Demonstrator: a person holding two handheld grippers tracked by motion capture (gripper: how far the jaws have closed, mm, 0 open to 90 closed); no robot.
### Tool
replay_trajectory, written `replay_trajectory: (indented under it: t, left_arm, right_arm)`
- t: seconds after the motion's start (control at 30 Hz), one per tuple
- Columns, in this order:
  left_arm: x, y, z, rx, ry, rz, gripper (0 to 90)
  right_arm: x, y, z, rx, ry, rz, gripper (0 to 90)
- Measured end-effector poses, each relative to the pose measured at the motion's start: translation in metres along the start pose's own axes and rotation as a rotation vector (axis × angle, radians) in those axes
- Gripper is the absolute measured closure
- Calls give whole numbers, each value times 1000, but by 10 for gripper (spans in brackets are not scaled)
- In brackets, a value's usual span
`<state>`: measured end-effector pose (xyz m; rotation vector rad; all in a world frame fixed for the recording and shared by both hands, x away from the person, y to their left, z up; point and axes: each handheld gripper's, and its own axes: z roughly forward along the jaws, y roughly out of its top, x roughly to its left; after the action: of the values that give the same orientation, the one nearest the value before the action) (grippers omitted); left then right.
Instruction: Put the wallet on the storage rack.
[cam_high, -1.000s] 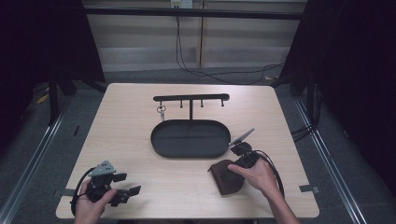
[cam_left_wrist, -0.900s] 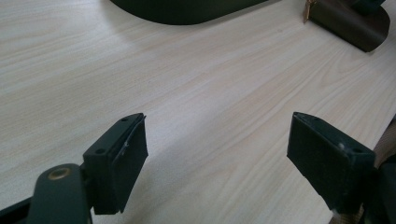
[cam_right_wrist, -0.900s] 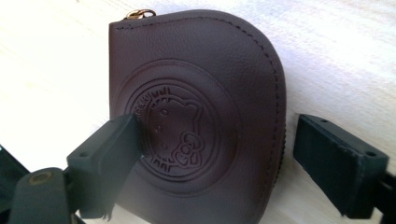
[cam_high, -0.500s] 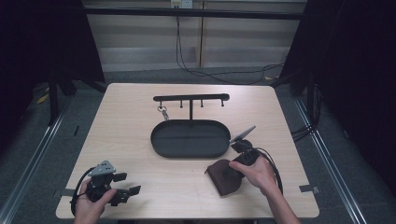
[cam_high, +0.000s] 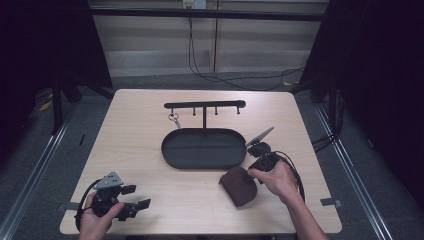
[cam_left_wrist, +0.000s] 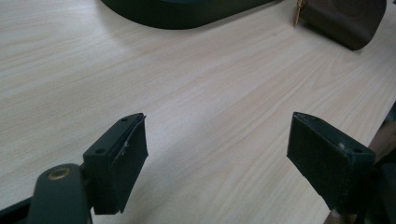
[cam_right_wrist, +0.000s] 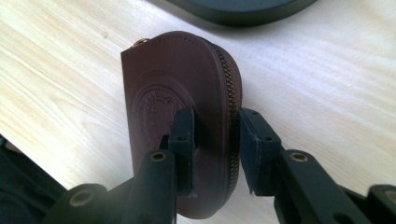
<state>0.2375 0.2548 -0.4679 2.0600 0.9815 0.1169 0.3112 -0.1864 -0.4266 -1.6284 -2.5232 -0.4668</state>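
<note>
Right gripper (cam_right_wrist: 215, 140): I have just been closing my jaws, and they now clamp the brown pouch (cam_right_wrist: 187, 116) between them, one pad on its stamped face, the other on the zipper edge.
Pouch: on edge between my right jaws, its bottom by the table (cam_right_wrist: 327, 84); whether it touches, I cannot tell.
Left gripper (cam_left_wrist: 217, 161): my jaws stand wide apart over bare wood, nothing between them.
Beyond the left jaws: the pouch (cam_left_wrist: 343, 18) far right, the tray (cam_left_wrist: 187, 11) far ahead.
Tray (cam_high: 204, 148): dark oval, just past my right jaws.
Rack (cam_high: 205, 105): behind the tray, a key ring (cam_high: 173, 118) hanging from a peg.
</note>
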Motion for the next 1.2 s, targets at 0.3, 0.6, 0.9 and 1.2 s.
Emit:
replay_trajectory:
  t: [0.3, 0.6, 0.9, 1.2]
  left_arm:
    - [1, 0, 0, -1, -3, -5, 200]
    - [2, -1, 0, 2, 8, -9, 205]
    - [0, 0, -1, -4, -8, 5, 209]
    - [-2, 0, -1, 5, -16, 13, 212]
  right_arm:
    - [0, 2, -17, -18, 15, 1, 751]
    - [9, 8, -26, 12, -50, -26, 754]
    - [14, 10, -46, 6, -86, -26, 755]
    - [8, 14, -55, 10, -107, -7, 755]
